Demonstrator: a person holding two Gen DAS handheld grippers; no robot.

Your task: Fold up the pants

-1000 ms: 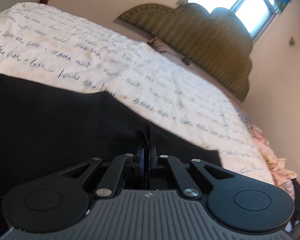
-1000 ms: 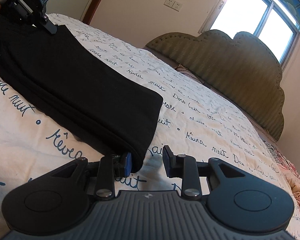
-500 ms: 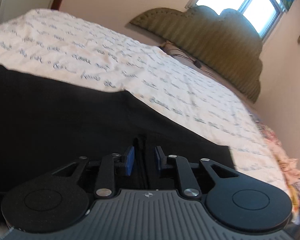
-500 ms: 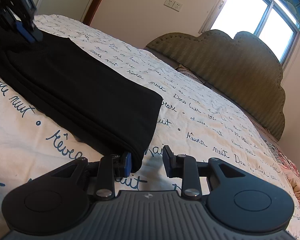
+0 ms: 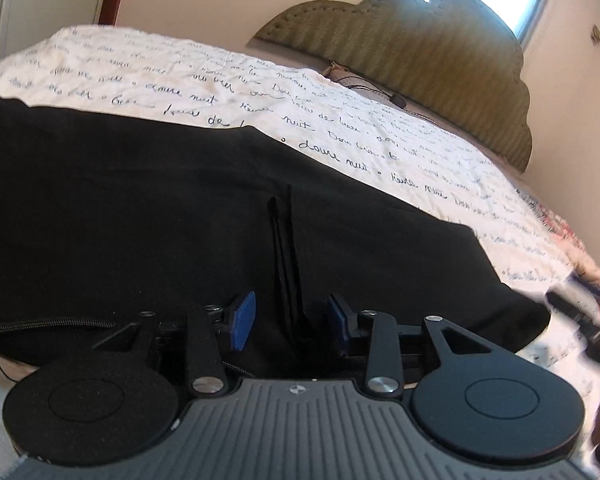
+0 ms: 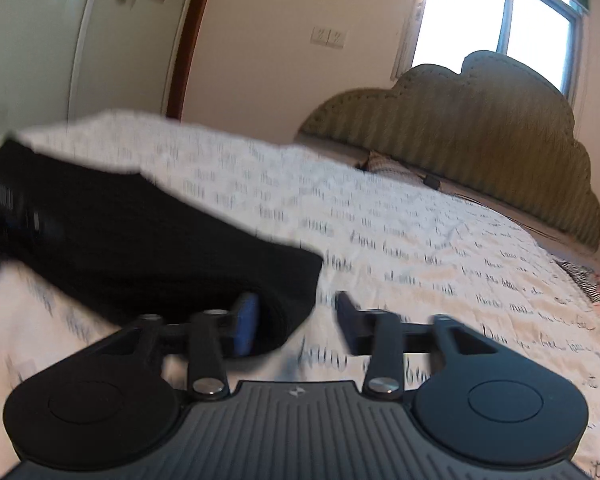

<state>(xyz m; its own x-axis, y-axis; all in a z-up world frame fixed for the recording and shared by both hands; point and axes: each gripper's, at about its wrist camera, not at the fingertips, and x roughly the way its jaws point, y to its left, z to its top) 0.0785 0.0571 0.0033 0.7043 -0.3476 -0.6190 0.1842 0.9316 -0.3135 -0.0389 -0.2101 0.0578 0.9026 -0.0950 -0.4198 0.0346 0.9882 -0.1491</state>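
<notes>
The pants (image 5: pixel 220 208) are laid lengthwise ahead of the left tongs (image 5: pixel 290 320); both tongs have just been opened, the blurred right tongs (image 6: pixel 296 320) seemingly gripping nothing.

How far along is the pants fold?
Done: the black fabric pants lie flat, folded lengthwise, on the script-printed white bedspread. In hand: nothing; left gripper and right gripper have just been opening, pads clear. Left: probably another fold across.
</notes>
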